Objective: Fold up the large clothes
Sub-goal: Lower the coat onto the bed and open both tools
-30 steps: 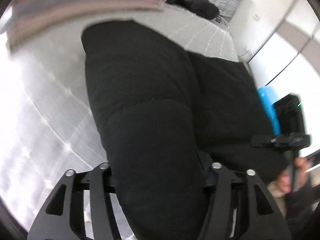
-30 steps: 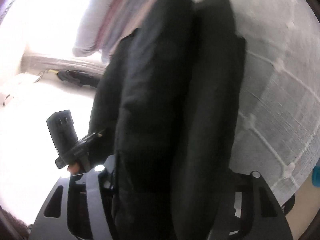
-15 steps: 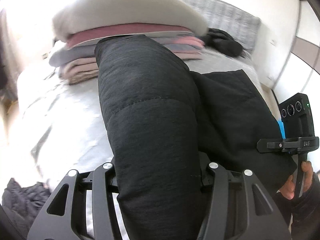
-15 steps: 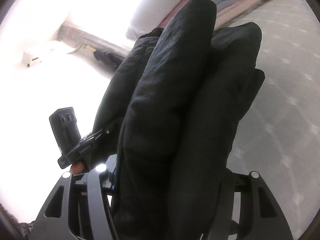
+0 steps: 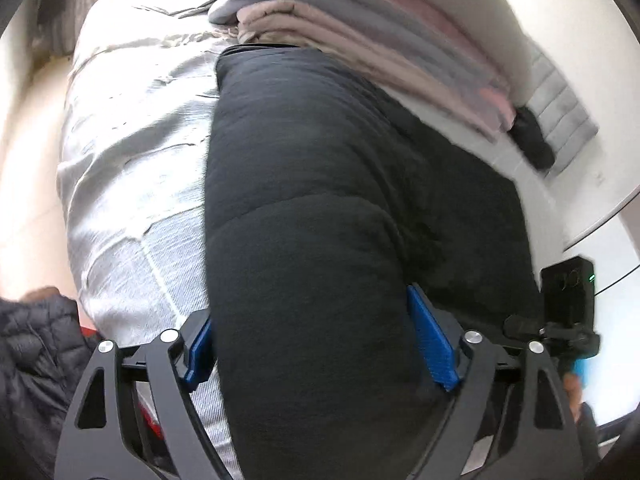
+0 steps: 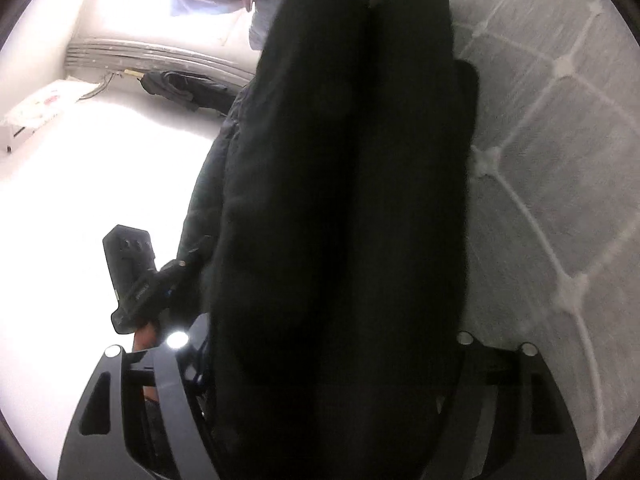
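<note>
— Jaws of the left gripper [image 5: 320,354] are seen opening around the folded black padded coat [image 5: 320,208], blue pads [image 5: 432,344] parting from it; the right gripper [image 6: 332,364] is opening likewise, the coat between its jaws.

— How is the coat judged to handle?

— Soft, bulky, springy and fairly light; thick folded edges are best gripped. It lies on the bed [image 5: 132,184] ahead of the jaws.

— What differs between views?

— A clothes stack [image 5: 392,40] beyond the coat is shown clearly only from the left wrist; the doubled fold is shown from the right.
</note>
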Available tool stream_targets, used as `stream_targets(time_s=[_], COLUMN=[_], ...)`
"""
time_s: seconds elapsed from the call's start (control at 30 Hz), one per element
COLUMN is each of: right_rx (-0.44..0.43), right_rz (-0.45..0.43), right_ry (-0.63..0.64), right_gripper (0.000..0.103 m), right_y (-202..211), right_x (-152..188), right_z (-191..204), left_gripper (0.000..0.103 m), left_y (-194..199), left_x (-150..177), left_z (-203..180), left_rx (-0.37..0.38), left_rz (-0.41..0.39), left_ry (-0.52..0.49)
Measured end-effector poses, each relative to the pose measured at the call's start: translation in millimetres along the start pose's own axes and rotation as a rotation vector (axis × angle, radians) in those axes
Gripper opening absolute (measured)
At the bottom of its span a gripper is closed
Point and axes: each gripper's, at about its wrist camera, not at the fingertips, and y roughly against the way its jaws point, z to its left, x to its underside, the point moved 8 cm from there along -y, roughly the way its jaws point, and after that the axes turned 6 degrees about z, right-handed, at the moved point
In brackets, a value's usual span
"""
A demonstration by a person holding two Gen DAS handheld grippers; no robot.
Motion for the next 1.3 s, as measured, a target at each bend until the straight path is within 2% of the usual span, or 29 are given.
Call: stream_targets(time_s=[0.17, 0.33, 0.4, 0.47, 0.5, 0.53, 0.63, 0.67, 0.73, 0.8, 0.83, 0.9, 0.93, 1.0, 1.07, 1.13, 1.17, 1.23, 1.27, 1.3], right_rx=[0.018, 0.087, 0.128, 0.217, 0.254, 0.25, 0.167, 0.15, 0.105, 0.073, 0.106, 0.207, 0.199, 0.173, 0.191, 0.188, 0.179, 0.189, 0.204, 0.24], right_rz=[-0.013, -0.052, -0.08, -0.139, -0.18, -0.221, -0.311, -0.315, -0.289, -0.237, -0.205, -0.136, -0.087, -0.119, -0.128, -0.168, -0.182, -0.193, -0.171, -0.136], right_ry=[-0.021, -0.015, -0.006, 0.043, 0.08, 0.118, 0.21, 0.225, 0.236, 0.223, 0.201, 0.136, 0.102, 0.111, 0.115, 0.145, 0.172, 0.207, 0.195, 0.168], right_gripper=[0.083, 0.089, 0.089, 0.089, 0.089, 0.089, 0.09, 0.091, 0.094, 0.096, 0.096, 0.096, 0.096, 0.096, 0.096, 0.096, 0.096, 0.096, 0.096, 0.096], right_y=[12, 23, 25, 36, 41, 46, 59, 65, 63, 46, 37, 30, 12, 21, 27, 45, 48, 54, 48, 41], right_x=[14, 37, 48, 54, 56, 55, 64, 67, 60, 52, 47, 55, 58, 68, 72, 77, 79, 81, 82, 81], right_z=[5, 9, 14, 27, 38, 54, 104, 110, 121, 122, 110, 60, 41, 36, 46, 65, 73, 83, 80, 66], left_gripper=[0.086, 0.089, 0.089, 0.089, 0.089, 0.089, 0.089, 0.089, 0.089, 0.089, 0.089, 0.09, 0.09, 0.092, 0.092, 0.092, 0.092, 0.093, 0.093, 0.093], left_y=[31, 58, 66, 84, 91, 99, 106, 106, 102, 84, 72, 54, 45, 41, 52, 71, 85, 100, 97, 84], left_x=[11, 36, 33, 46, 52, 58, 64, 65, 65, 64, 65, 73, 75, 76, 73, 69, 66, 62, 61, 61], left_z=[7, 7, 11, 5, 6, 3, -11, -16, -21, -12, -3, 10, 19, 24, 22, 12, 1, -16, -19, -19], left_rx=[-0.022, -0.112, -0.16, -0.19, -0.188, -0.169, -0.092, -0.073, -0.072, -0.124, -0.157, -0.183, -0.145, -0.083, -0.126, -0.179, -0.171, -0.16, -0.168, -0.19], left_rz=[-0.079, -0.145, -0.167, -0.228, -0.248, -0.272, -0.297, -0.299, -0.278, -0.223, -0.174, -0.089, -0.049, -0.024, -0.074, -0.164, -0.234, -0.315, -0.31, -0.261], left_ry=[0.062, 0.126, 0.119, 0.105, 0.108, 0.112, 0.09, 0.072, 0.044, 0.052, 0.062, 0.101, 0.145, 0.186, 0.159, 0.098, 0.057, -0.004, -0.016, -0.021])
